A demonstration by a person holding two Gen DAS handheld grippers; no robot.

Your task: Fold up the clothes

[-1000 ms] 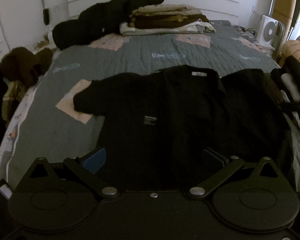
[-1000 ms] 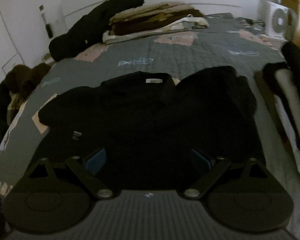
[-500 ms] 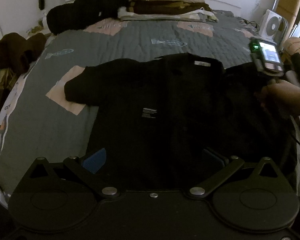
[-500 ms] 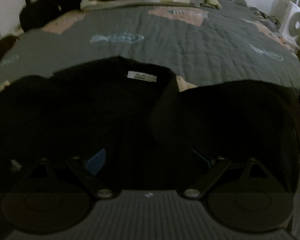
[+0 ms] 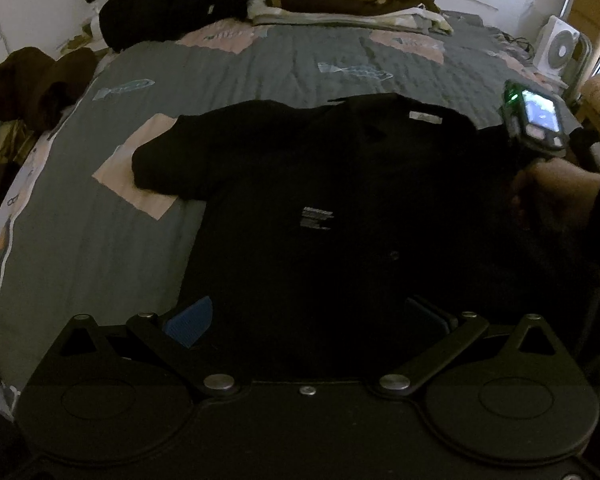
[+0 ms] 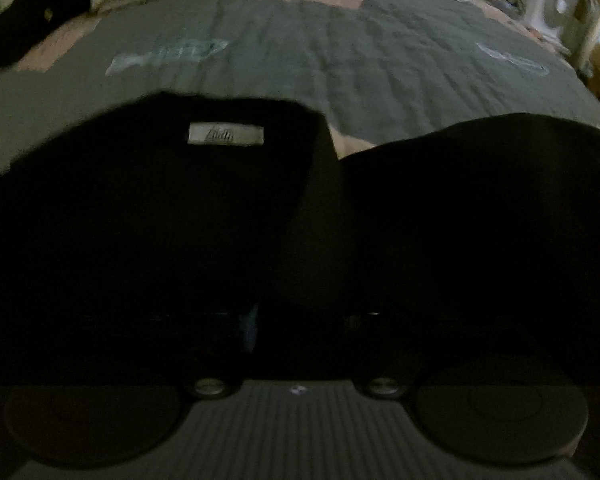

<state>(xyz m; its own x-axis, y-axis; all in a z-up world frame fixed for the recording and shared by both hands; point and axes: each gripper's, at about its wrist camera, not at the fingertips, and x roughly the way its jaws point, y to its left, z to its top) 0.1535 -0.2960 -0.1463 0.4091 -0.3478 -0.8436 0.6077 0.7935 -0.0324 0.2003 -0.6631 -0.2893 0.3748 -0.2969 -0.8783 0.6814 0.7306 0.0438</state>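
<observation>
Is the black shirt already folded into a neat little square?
No, the black shirt lies spread out flat on the grey quilt, with one sleeve sticking out sideways.

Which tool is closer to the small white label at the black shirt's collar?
Right. The right tool is low over the black shirt, just short of the white collar label; the left tool hangs back near the hem.

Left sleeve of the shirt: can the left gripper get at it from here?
Probably yes. The sleeve lies flat on the quilt with nothing on it, and the left gripper is open over the hem.
</observation>
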